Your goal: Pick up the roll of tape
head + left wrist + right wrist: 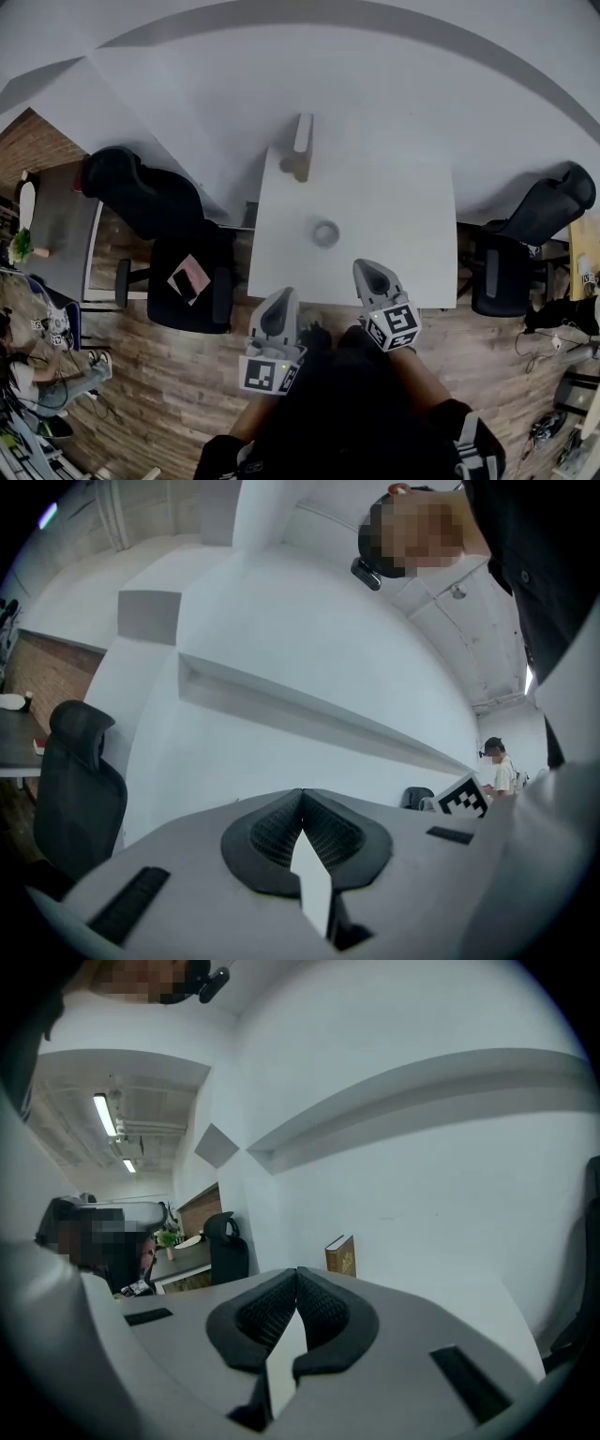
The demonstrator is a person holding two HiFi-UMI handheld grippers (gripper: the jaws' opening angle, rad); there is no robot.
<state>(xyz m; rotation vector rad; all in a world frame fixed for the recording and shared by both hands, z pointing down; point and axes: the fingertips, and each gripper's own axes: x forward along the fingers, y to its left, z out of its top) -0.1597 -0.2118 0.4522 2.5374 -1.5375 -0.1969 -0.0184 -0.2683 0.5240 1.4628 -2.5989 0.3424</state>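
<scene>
White table (394, 187) x1, tape (325, 233) x1 (grey).

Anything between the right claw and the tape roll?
Nothing visible. Only bare white tabletop lies between the right claw and the small grey roll of tape. The upright brown book stands beyond it, at the far edge.

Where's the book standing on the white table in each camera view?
Head view: the book stands at the table's far edge, upper centre.
Left gripper view: not in it.
Right gripper view: book near the picture's centre.
Shared landmark: the black high-backed chair.
</scene>
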